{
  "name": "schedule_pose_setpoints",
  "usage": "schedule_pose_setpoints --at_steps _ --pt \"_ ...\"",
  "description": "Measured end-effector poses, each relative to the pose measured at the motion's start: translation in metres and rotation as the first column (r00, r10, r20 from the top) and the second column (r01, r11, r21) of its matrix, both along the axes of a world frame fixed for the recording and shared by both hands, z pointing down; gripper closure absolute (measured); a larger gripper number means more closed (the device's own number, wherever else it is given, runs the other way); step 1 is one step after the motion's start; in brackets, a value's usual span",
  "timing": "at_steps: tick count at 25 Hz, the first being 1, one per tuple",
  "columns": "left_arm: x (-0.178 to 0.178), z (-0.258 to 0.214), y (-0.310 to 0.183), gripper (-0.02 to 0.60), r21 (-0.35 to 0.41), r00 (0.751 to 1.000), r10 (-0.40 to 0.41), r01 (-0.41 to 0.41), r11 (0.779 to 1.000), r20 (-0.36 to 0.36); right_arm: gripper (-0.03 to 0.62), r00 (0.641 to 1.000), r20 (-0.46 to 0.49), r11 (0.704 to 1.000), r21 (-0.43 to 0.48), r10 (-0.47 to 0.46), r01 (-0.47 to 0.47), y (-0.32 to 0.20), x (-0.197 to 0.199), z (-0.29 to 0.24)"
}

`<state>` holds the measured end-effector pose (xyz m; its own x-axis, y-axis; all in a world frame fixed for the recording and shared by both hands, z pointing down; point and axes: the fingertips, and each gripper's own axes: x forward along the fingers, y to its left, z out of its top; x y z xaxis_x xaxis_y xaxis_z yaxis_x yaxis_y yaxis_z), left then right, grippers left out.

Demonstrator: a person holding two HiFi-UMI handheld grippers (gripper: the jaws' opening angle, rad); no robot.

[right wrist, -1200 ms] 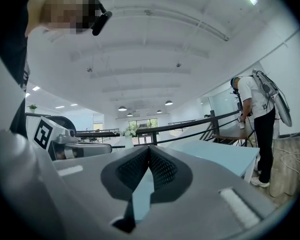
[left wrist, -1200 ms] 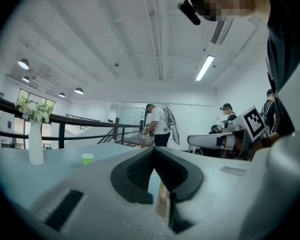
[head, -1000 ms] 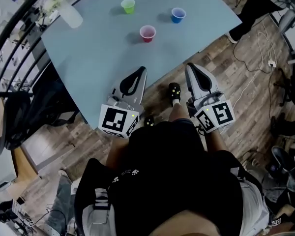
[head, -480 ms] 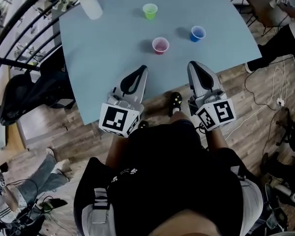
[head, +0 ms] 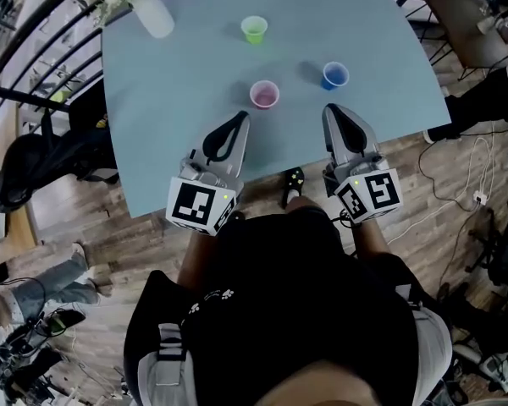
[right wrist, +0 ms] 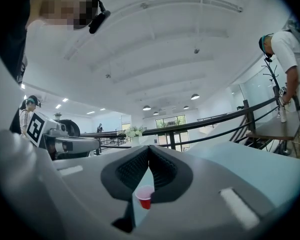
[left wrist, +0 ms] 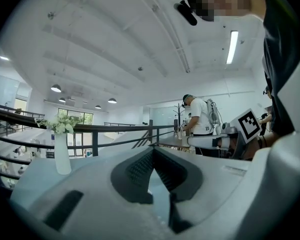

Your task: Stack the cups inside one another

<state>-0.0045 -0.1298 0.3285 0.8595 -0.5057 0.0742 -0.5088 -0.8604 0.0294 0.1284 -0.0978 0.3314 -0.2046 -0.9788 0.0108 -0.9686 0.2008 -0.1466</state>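
Three cups stand upright and apart on the light blue table (head: pixel 178 100): a green cup (head: pixel 254 29) at the far side, a pink-red cup (head: pixel 264 94) in the middle, a blue cup (head: pixel 334 75) to its right. My left gripper (head: pixel 237 117) is shut and empty, with its tip just short of the pink-red cup. The right gripper (head: pixel 332 108) is also shut and empty, a little short of the blue cup. In the right gripper view the pink-red cup (right wrist: pixel 144 198) shows low through the gap behind the closed tips (right wrist: pixel 149 148). No cup shows in the left gripper view, where the tips (left wrist: pixel 152 149) meet.
A white vase with flowers (head: pixel 144 7) stands at the table's far left corner. A dark railing (head: pixel 34 49) runs along the left. The table's near edge (head: pixel 262 172) lies under the grippers, above a wooden floor with cables (head: pixel 474 167). Another person (left wrist: pixel 200 119) stands far off.
Both grippers have moved forward from the table's near edge to over the tabletop. The cups now lie closer to their tips. Both stayed shut.
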Motion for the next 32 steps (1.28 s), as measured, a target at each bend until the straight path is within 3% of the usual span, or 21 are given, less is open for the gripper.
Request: schedule_pose_setpoints --at_steps 12,32 --pt "0.074 0.005 -0.027 0.592 -0.008 0.997 -0.069 0.07 0.998 0.032 0.568 0.999 -0.008 0.999 -0.031 -0.034 0.033 -0.034 0.088 0.019" --pt "0.085 0.021 -0.048 0.592 -0.023 0.97 -0.238 0.24 0.971 0.056 0.441 0.99 -0.092 0.985 -0.145 -0.103 0.089 -0.078 0.133 0.093"
